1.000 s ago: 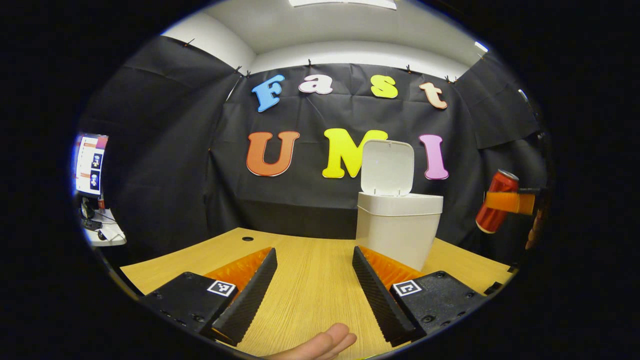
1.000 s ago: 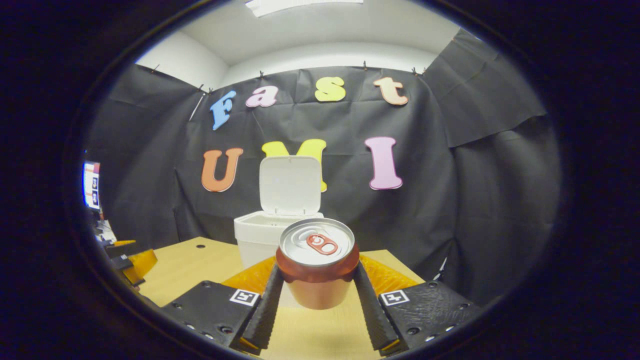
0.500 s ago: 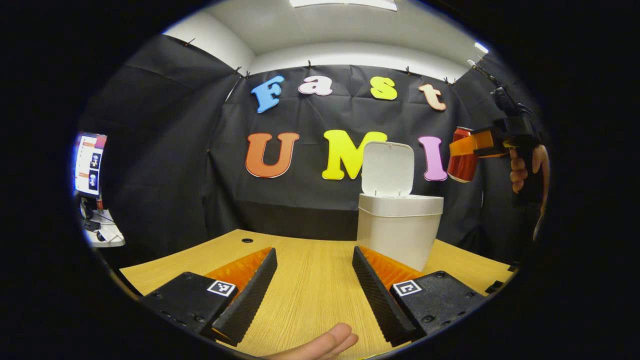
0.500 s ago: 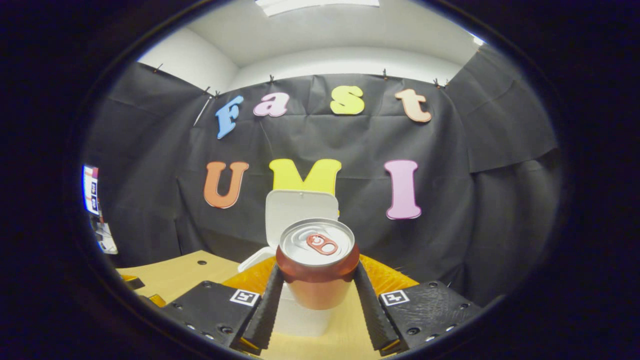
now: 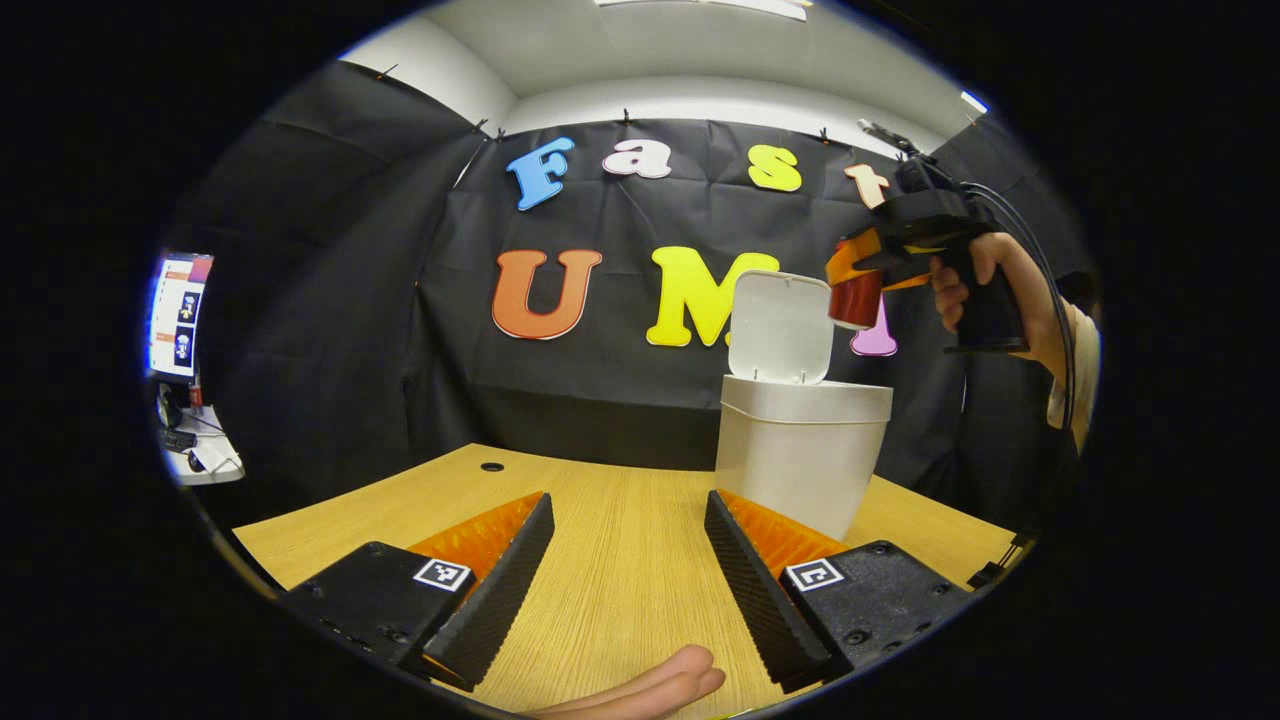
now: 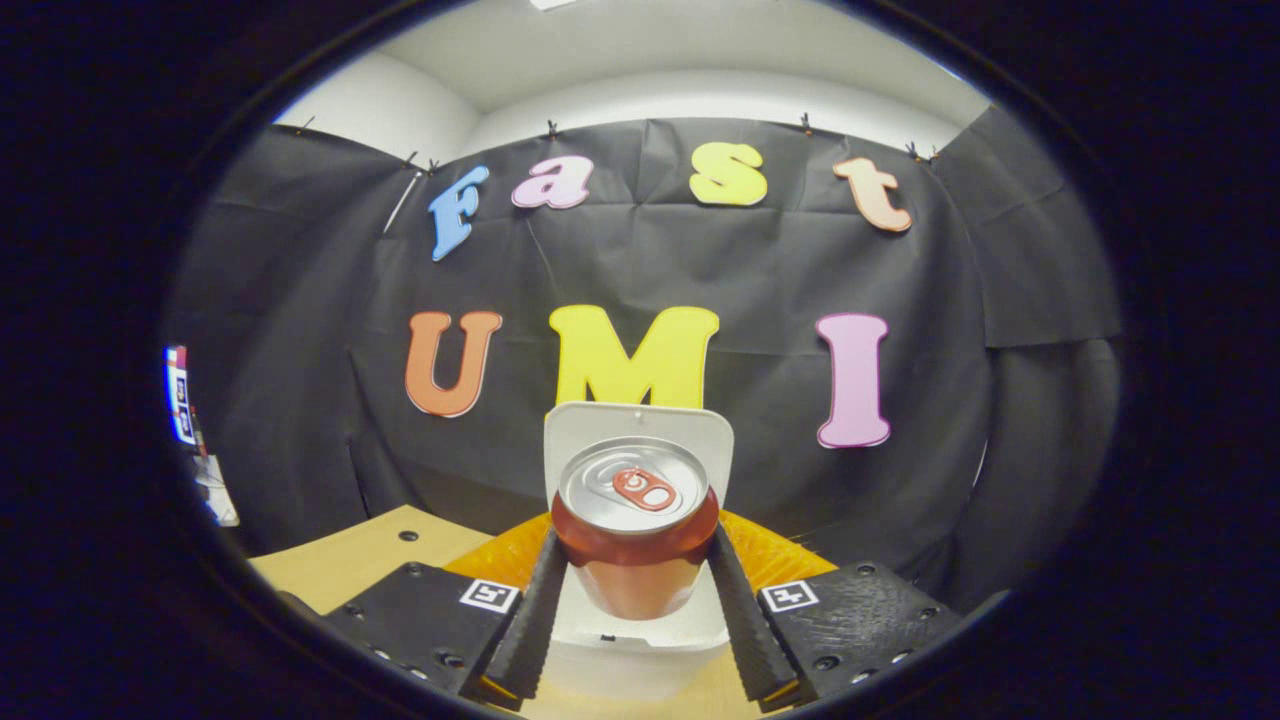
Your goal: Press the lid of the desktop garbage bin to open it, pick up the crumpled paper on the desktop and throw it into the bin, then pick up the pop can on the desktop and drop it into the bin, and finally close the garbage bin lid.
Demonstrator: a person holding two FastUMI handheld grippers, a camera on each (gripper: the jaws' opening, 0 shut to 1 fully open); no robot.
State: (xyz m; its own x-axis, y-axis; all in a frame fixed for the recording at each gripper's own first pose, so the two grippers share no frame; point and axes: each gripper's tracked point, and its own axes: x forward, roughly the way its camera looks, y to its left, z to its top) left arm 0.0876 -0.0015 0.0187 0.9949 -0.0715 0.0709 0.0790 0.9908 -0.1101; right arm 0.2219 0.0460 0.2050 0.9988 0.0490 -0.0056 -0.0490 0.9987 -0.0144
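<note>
The white desktop bin [image 5: 800, 460] stands on the wooden desk [image 5: 620, 560] with its lid [image 5: 780, 327] swung up. In the left gripper view a hand holds my right gripper [image 5: 850, 285] high above the bin's right side, shut on the red pop can [image 5: 855, 300]. In the right gripper view the red pop can [image 6: 635, 530] sits between both fingers of my right gripper [image 6: 635, 590], silver top facing the camera, with the raised lid [image 6: 690, 425] and the bin's rim [image 6: 640, 635] right behind and below it. My left gripper [image 5: 628, 545] is open, low over the desk, left of the bin.
A monitor [image 5: 175, 315] and a small side table [image 5: 200, 460] stand far left. A cable hole [image 5: 491, 466] marks the desk's back part. A fingertip [image 5: 650, 690] shows at the bottom of the left gripper view. The desk's right edge lies just past the bin.
My right gripper has carried the can up and leftward, from beside the bin to above its opening. The left gripper has stayed where it was, open.
</note>
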